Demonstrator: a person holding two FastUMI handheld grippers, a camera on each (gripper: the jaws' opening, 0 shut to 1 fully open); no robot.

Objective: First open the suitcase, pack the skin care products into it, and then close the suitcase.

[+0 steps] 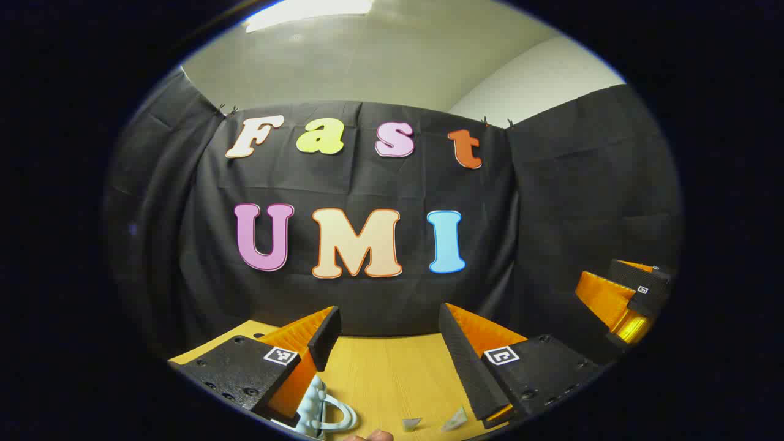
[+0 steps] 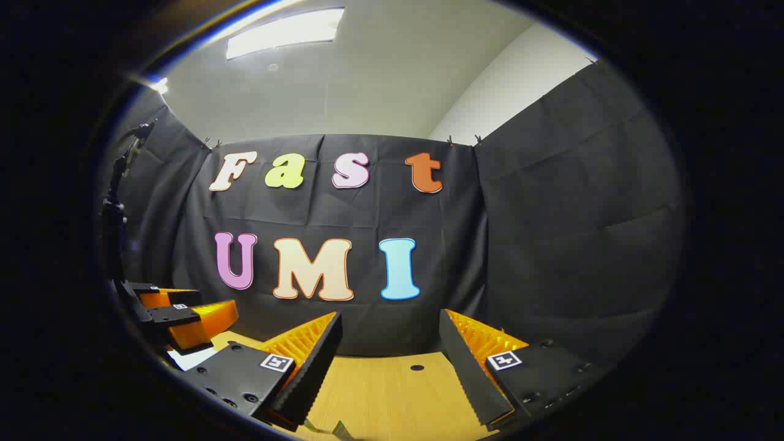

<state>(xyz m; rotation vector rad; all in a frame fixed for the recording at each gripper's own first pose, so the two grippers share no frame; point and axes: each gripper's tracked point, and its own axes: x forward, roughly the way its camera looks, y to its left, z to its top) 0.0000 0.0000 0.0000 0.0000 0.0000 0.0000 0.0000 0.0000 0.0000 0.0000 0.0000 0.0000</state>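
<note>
Left gripper view: left hand-held gripper (image 1: 389, 334) wide, empty above table (image 1: 392, 373); right hand-held gripper (image 2: 389, 340) likewise.

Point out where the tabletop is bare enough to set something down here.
Bare wood lies between the left hand-held gripper fingers, back to the cloth wall. Same ahead of the right hand-held gripper, around a small hole. Crowded at the near edge in the left gripper view: pale blue handle and two small scraps.
</note>
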